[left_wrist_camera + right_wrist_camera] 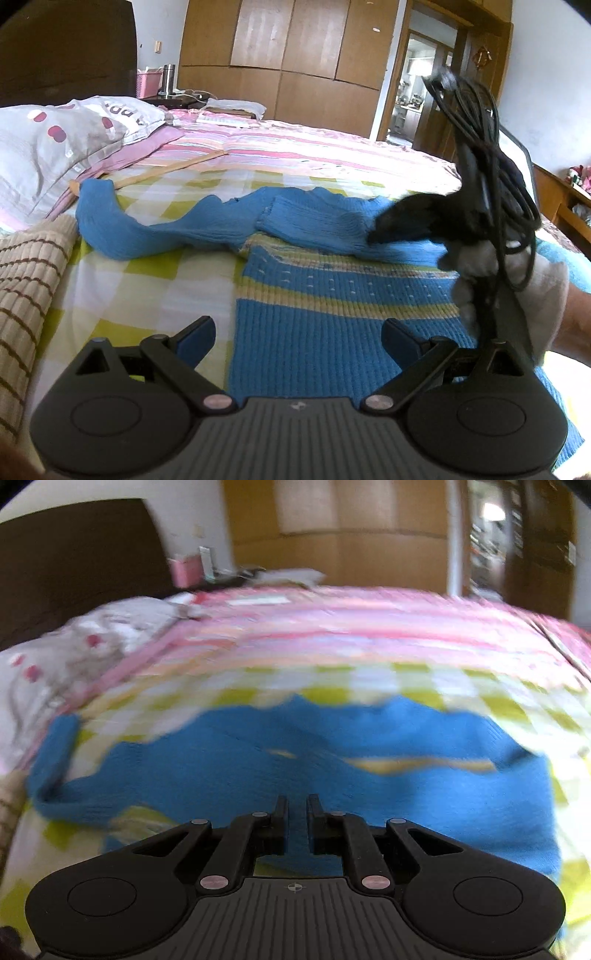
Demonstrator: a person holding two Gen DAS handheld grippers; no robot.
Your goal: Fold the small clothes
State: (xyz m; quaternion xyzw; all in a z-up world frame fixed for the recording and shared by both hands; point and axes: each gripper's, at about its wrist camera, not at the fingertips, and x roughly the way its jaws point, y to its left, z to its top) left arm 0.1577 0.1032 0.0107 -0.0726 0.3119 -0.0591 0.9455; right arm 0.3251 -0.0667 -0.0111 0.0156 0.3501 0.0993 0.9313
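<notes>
A blue knit sweater [332, 295] with yellow stripes lies flat on the checked bedsheet [155, 280]. One sleeve [110, 229] trails off to the left, and the other sleeve [321, 221] lies folded across the top of the body. My left gripper [299, 332] hovers open over the sweater's near left part, its blue-padded fingers [195, 332] wide apart and holding nothing. In the left wrist view my right gripper [376, 232] is blurred, held by a white-gloved hand [517, 280] over the folded sleeve. In its own view the right gripper [297, 805] shows a narrow gap above the sweater [406, 794], with no cloth between the jaws.
A grey spotted pillow [55, 140] lies at the far left. A beige striped garment [26, 277] sits at the left edge and a thin wooden stick [166, 170] behind the sleeve. A pink striped blanket [314, 147] covers the far bed. Black cables [480, 129] hang from the right gripper.
</notes>
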